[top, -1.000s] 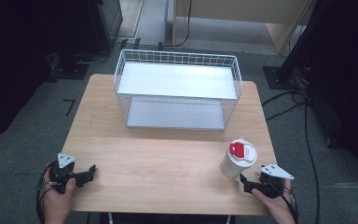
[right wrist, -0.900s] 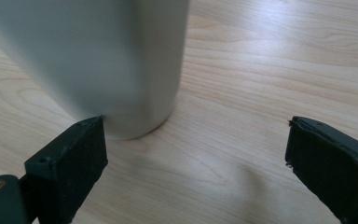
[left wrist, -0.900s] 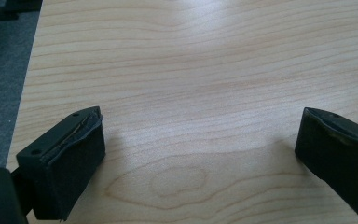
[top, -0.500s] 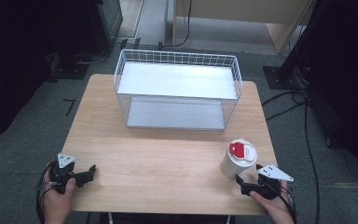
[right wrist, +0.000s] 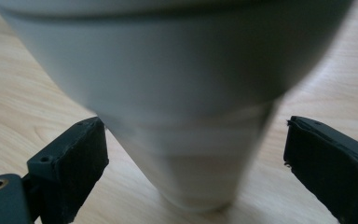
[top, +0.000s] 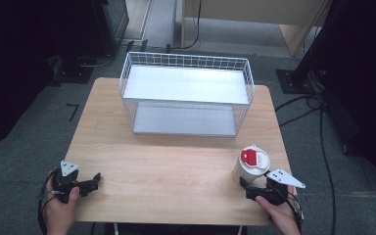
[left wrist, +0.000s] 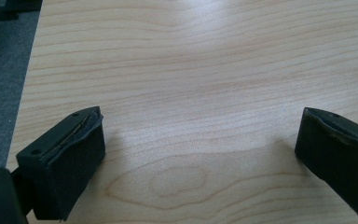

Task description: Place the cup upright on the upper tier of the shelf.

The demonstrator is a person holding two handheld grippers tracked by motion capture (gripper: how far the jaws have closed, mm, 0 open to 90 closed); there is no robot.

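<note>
Lower right of the high view: right gripper (top: 252,188), jaws spread wide on either side of a white cup (top: 248,167) with a red-marked lid, not yet pinching it. Lower left: left gripper (top: 92,182), wide and empty on the wooden table (top: 176,166). A wire basket (top: 186,93) stands beyond, upper centre, well apart; nothing lies between

Black hand-held gripper (top: 89,184), grey 3-cornered plate, trailing cable

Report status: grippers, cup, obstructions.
Right gripper open, jaws either side of the white cup with red-and-white lid. Left gripper open over wooden table. Nothing between.
</note>
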